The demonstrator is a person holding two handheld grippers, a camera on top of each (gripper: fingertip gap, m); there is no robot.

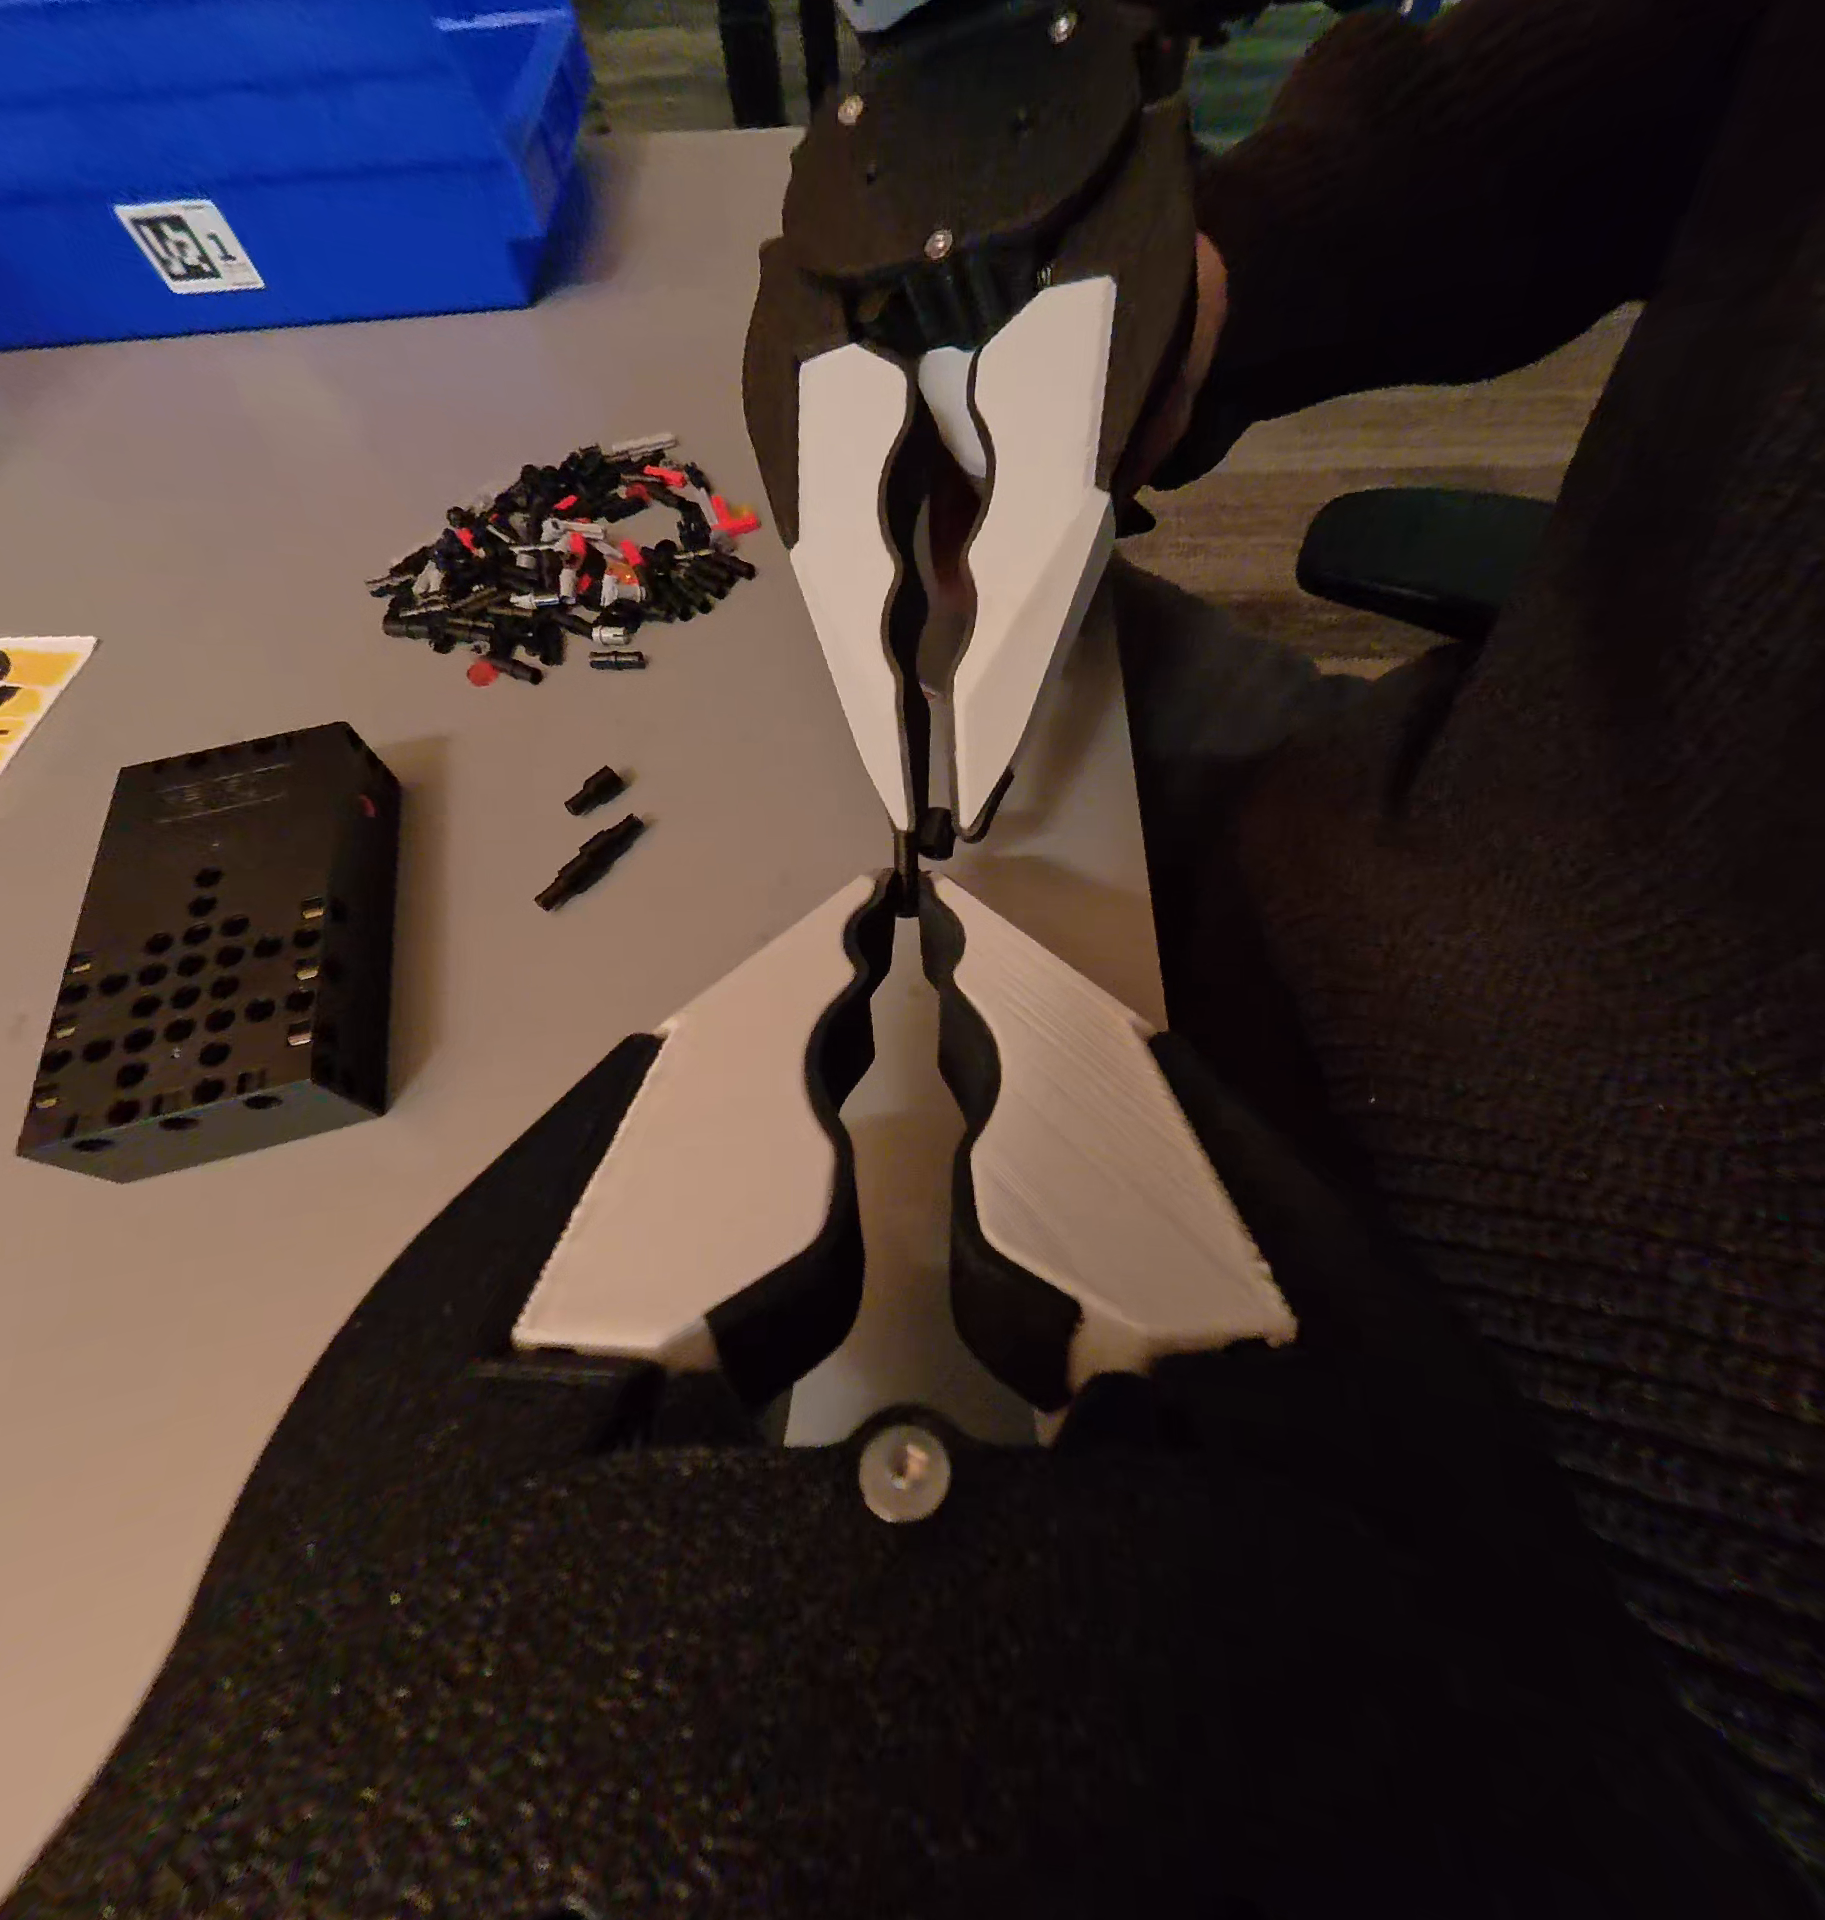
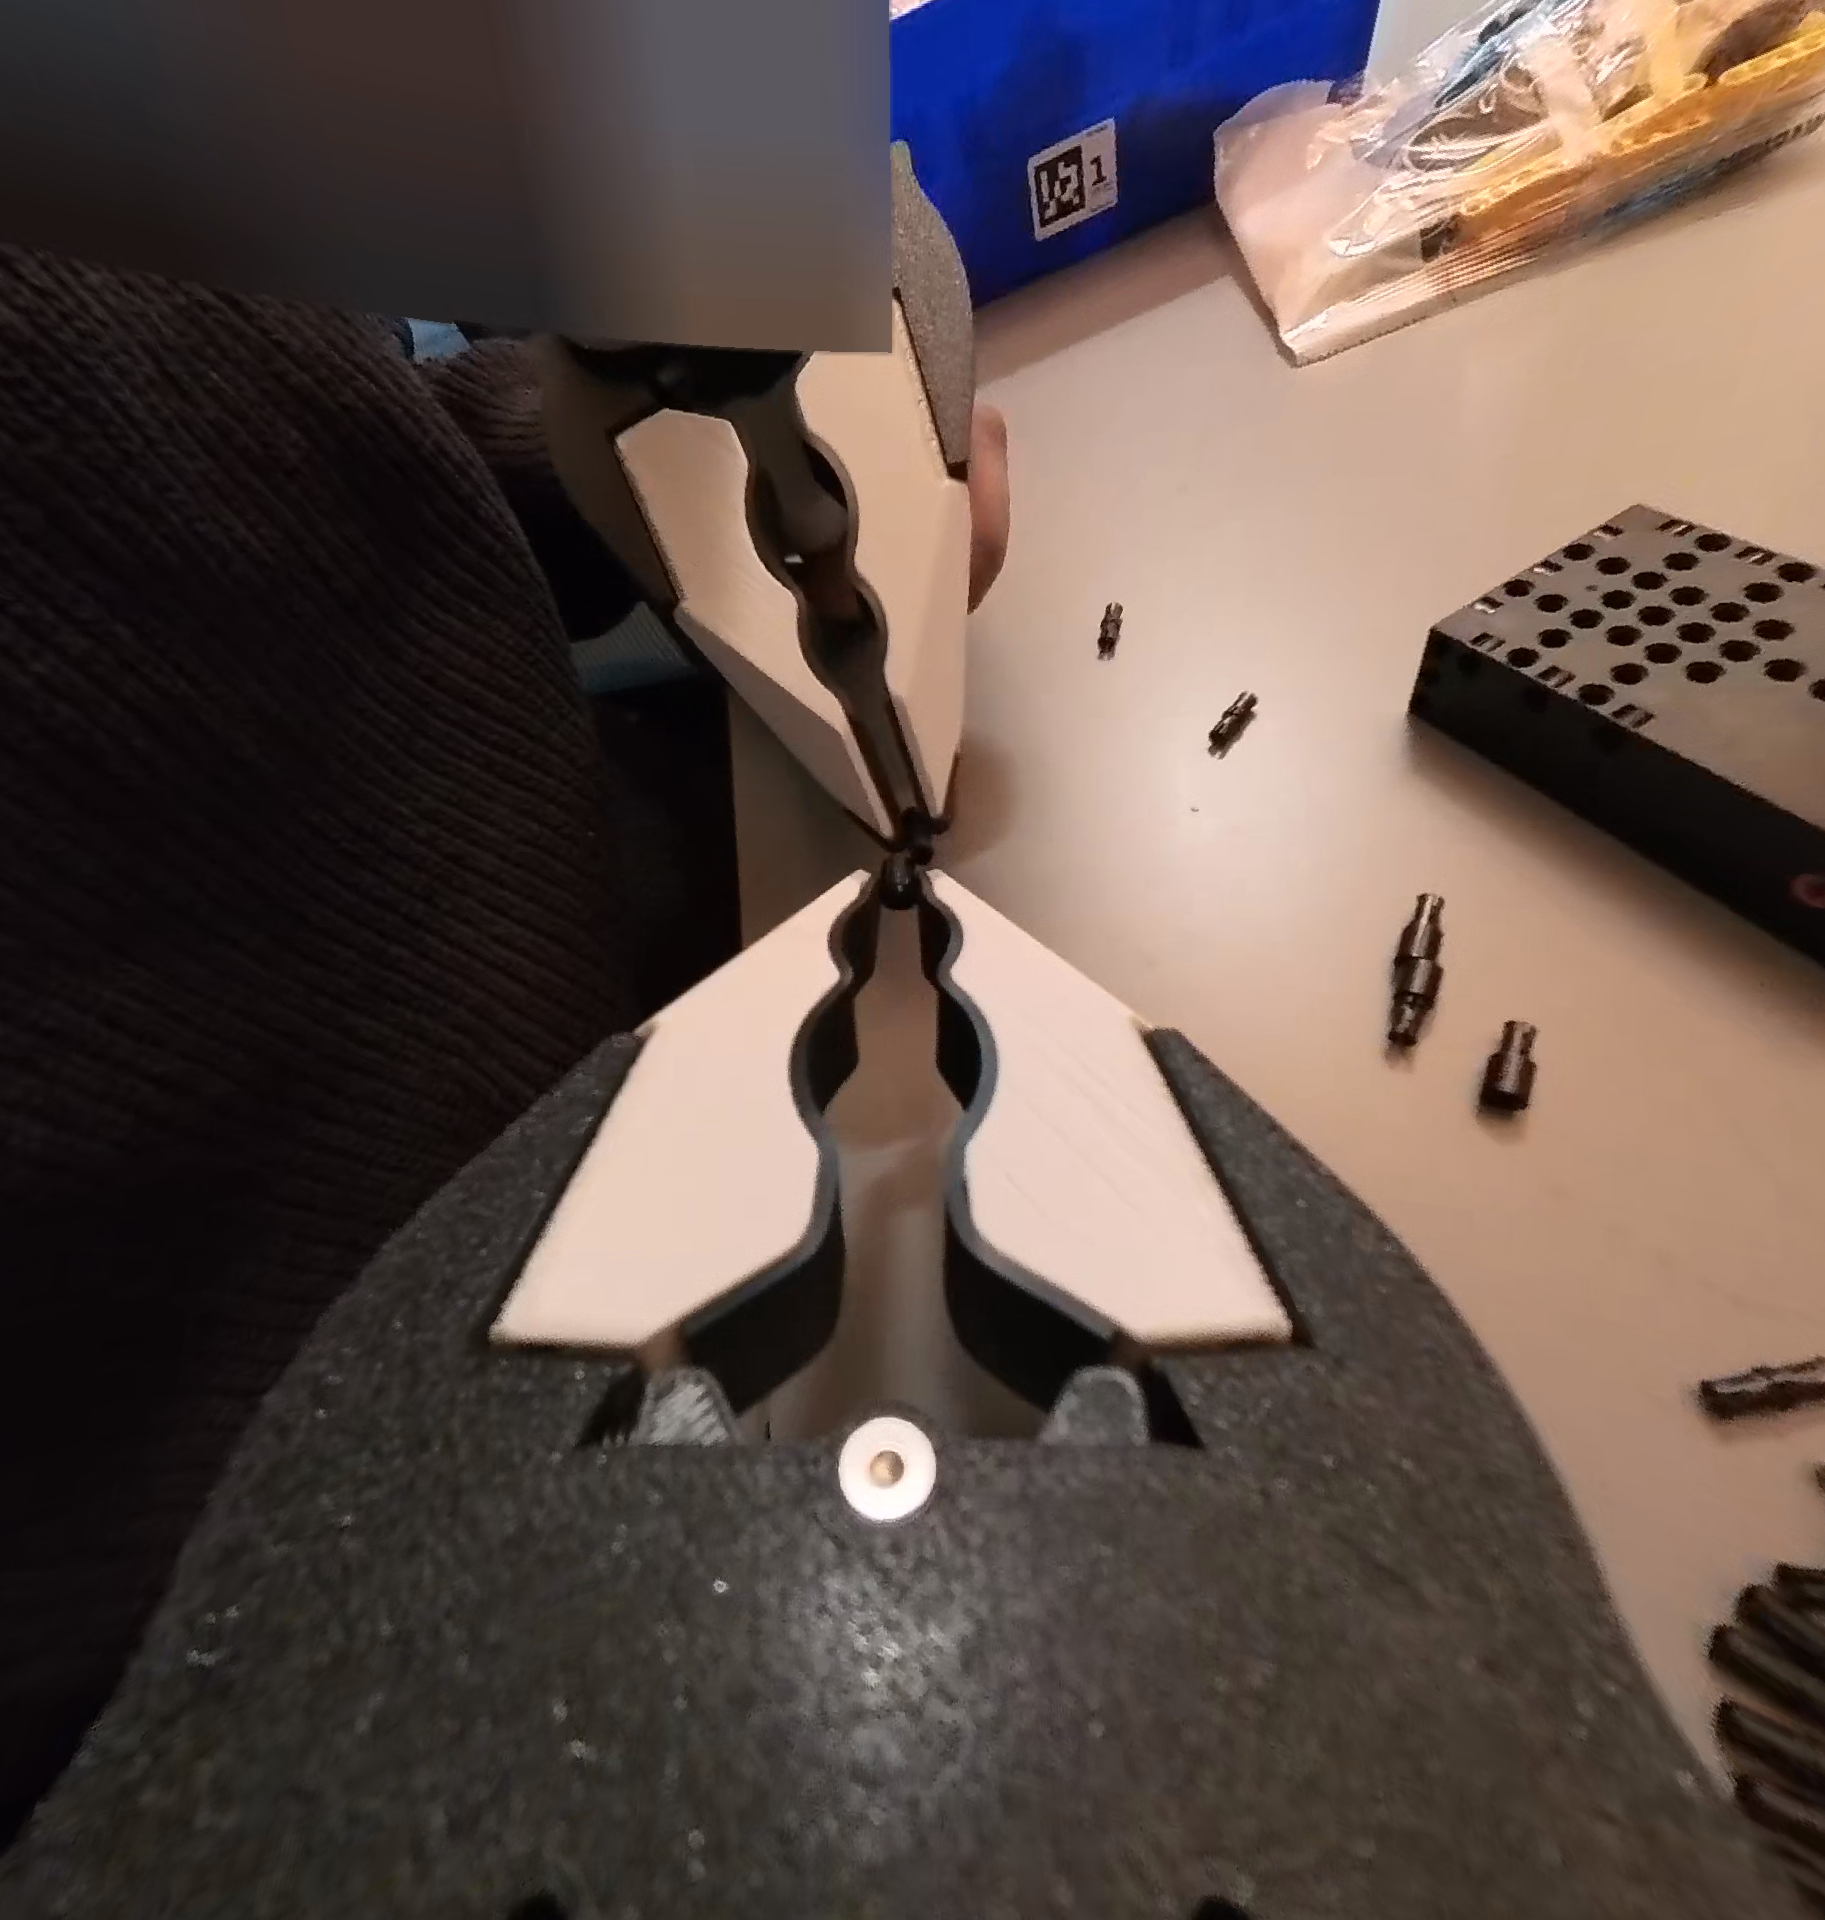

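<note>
In the left wrist view, the left gripper is seen pointing away along the desk's right edge, its white fingers drawn together on a small black connector pin. The right gripper is met tip to tip from the far side, clamped on a second small black pin, and is carried by a hand in a dark knitted sleeve. Two loose black pins are found near the desk's right edge, a heap of black, grey and red pins beyond them, and a black perforated block further in. A blue bin bearing a white tag with a square black code is set at the far edge; a yellow-and-white sticker sheet is cut off at the left.

In the right wrist view, the right gripper is shown shut on its black pin, the left gripper opposite it above the desk edge. The perforated block, scattered black pins, the tagged blue bin and clear bags of parts are seen on the desk. The tag's writing is left unread.
</note>
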